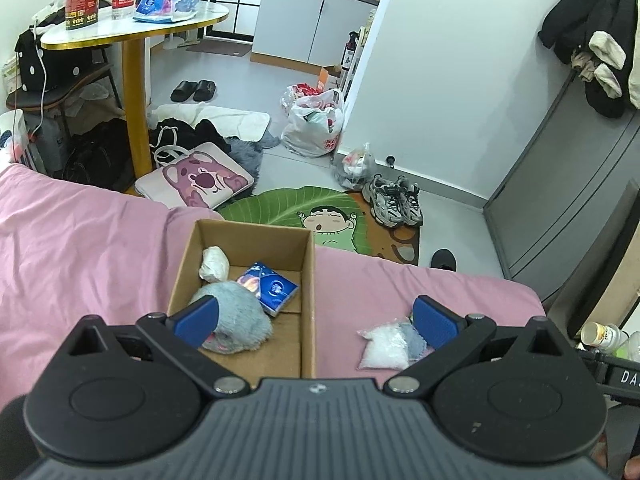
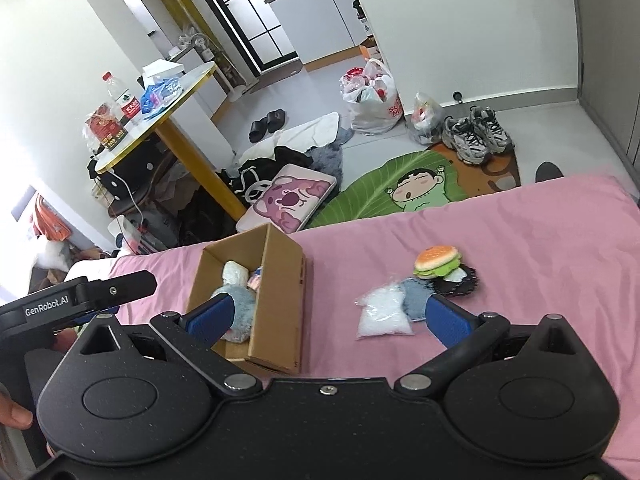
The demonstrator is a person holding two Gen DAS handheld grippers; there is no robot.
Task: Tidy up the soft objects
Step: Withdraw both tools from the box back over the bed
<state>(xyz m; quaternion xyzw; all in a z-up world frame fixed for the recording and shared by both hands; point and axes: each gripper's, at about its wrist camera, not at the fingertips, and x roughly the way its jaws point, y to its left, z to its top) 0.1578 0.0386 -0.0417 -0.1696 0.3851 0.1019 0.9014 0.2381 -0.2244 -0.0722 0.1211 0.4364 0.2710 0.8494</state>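
Pink bedding fills the lower half of both views, with a cluttered floor beyond it in the upper part of the frame. On the bed stands a cardboard box, open at the top. Inside it lie a grey plush, a white bundle and a blue packet.

Right of the box, apart from it, lies a clear bag of white filling, touching a grey-blue cloth. Just above these in the right wrist view sit a burger toy and a dark lacy piece.

Left gripper: jaws spread wide, nothing between them; its left finger overlaps the plush in the picture, its right finger the cloth.

Right gripper: jaws likewise wide apart and empty, with the box's right wall and the clear bag lying between the fingers in the lower centre of the frame.
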